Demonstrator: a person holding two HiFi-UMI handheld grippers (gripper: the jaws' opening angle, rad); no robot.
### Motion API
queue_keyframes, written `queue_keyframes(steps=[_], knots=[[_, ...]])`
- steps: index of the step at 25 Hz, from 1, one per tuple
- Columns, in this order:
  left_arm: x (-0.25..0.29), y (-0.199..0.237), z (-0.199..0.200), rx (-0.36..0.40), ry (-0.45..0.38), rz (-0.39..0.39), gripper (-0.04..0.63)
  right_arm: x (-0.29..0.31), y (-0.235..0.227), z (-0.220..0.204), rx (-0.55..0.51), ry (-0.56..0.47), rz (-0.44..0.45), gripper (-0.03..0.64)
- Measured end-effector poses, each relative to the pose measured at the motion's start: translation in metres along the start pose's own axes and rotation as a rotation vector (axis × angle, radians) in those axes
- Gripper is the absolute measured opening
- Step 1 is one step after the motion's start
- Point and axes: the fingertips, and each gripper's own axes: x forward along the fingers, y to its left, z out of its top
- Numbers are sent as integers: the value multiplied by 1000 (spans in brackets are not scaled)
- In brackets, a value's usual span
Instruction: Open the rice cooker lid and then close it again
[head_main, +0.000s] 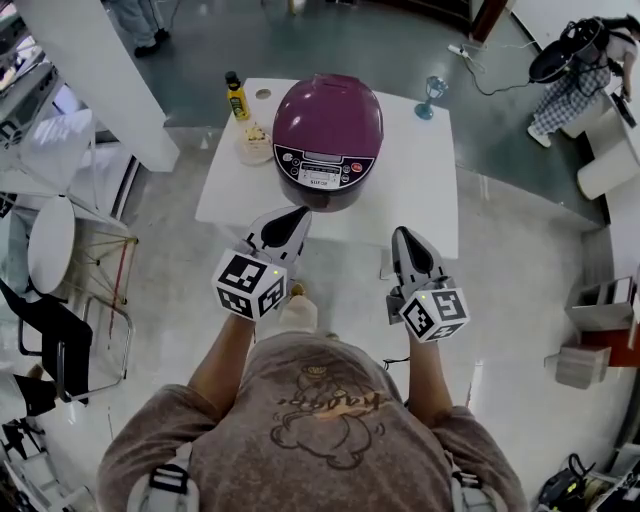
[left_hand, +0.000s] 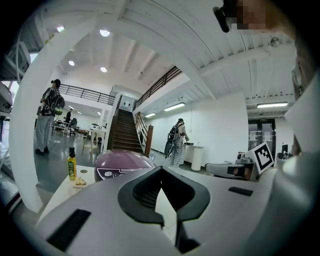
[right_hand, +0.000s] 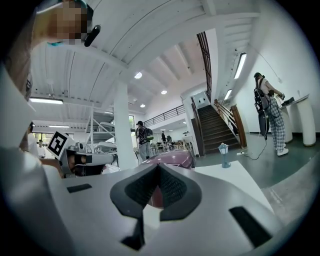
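Observation:
A purple rice cooker (head_main: 327, 140) stands with its lid down on a white table (head_main: 420, 190), its control panel facing me. My left gripper (head_main: 298, 213) hovers over the table's near edge, just short of the cooker's front, with its jaws closed to a point and nothing between them. My right gripper (head_main: 403, 233) sits level, a little nearer to me and to the right of the cooker, also shut and empty. In the left gripper view the cooker (left_hand: 122, 165) shows beyond the meeting tips of the left gripper (left_hand: 161, 169). In the right gripper view the cooker (right_hand: 175, 159) lies behind the right gripper (right_hand: 159, 165).
A yellow bottle (head_main: 236, 97) and a small plate of food (head_main: 254, 140) stand at the table's far left, a blue goblet (head_main: 432, 97) at its far right. A white pillar (head_main: 100, 60) and chairs (head_main: 50, 245) are to the left. A person (head_main: 575, 75) stands far right.

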Motion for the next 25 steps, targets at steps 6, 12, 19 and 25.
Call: queue_keyframes(steps=[6,12,19,25], knots=[[-13,-3,-13,-6,-33,37,20,-12,1,-15,-23,11,-22,3],[-20,-8,-24,-5,-37,63,20,-18,2,-26,-36,23,-32,3],[-26,-7,-30,-26,-32,98,20,-22,3,-28,-55,29,-25,1],[-28,-9,-28,-31,-40,102,20,-22,5,-27,-49,26,-12,0]])
